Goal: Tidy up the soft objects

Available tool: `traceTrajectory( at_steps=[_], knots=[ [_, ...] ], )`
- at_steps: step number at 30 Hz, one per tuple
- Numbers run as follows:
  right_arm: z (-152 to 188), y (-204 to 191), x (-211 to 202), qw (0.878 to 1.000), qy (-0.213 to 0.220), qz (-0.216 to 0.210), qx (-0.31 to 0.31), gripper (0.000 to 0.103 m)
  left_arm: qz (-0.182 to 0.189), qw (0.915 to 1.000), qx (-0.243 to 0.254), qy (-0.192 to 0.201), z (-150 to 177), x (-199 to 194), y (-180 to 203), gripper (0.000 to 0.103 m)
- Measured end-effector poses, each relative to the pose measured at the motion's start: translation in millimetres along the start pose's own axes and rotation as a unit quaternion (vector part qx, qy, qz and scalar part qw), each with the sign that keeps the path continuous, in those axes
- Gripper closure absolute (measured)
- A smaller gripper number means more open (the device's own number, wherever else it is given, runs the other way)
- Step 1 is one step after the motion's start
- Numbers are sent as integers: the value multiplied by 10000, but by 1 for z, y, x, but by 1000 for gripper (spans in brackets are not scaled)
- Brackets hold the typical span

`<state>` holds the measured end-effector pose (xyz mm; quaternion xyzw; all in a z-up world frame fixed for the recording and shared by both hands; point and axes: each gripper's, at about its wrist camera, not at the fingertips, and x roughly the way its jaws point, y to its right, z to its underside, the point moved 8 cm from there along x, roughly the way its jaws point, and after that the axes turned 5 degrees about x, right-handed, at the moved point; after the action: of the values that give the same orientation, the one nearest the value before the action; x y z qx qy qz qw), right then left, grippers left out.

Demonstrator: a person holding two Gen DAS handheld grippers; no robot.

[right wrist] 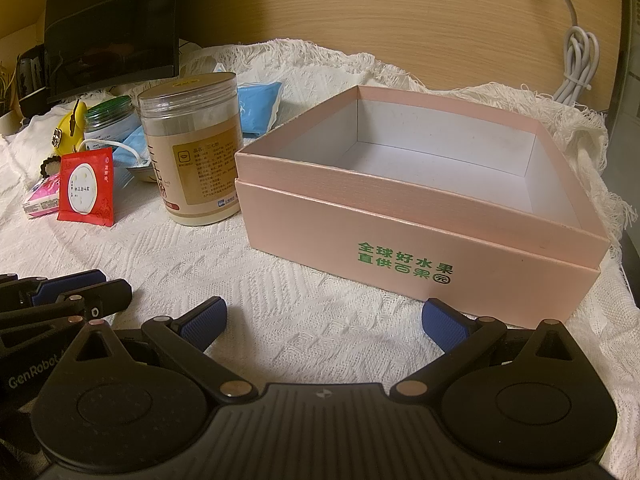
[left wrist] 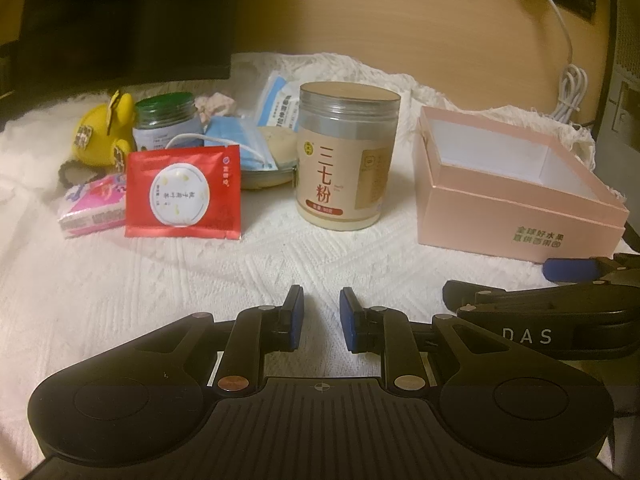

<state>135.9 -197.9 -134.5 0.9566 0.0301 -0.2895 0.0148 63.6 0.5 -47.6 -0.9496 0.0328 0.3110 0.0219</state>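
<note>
An open pink box [right wrist: 420, 248] with nothing inside stands on the white cloth, right in front of my right gripper [right wrist: 324, 308], whose jaws are spread wide around nothing. To the left lies a heap of small things: a red sachet [left wrist: 184, 192], a pink tissue pack [left wrist: 94, 208], a yellow plush toy [left wrist: 100, 128], a blue face mask [left wrist: 236, 136] and a blue packet [left wrist: 280, 104]. My left gripper [left wrist: 321, 294] rests low over the cloth short of the heap, its blue pads a narrow gap apart with nothing between them.
A tall jar [left wrist: 348, 156] of powder stands between the heap and the box, and a green-lidded jar [left wrist: 166, 120] sits behind the sachet. A dark monitor [right wrist: 112, 28] is at the back left, a coiled white cable [right wrist: 576, 64] at the back right.
</note>
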Motion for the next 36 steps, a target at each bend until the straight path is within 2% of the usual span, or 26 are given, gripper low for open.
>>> traceTrajectory(
  at_steps=[30, 32, 36],
  knots=[
    [1, 2, 2, 10000, 3, -79, 43, 0, -18, 10000, 41, 0, 0, 0, 0, 80],
    [1, 3, 1, 9997, -169, -170, -3, 0, 88, 9999, -50, 11, 0, -1, -2, 80],
    [0, 4, -1, 9960, -870, -198, -54, 0, 438, 9989, -80, -110, -1, -5, -15, 80]
  ],
)
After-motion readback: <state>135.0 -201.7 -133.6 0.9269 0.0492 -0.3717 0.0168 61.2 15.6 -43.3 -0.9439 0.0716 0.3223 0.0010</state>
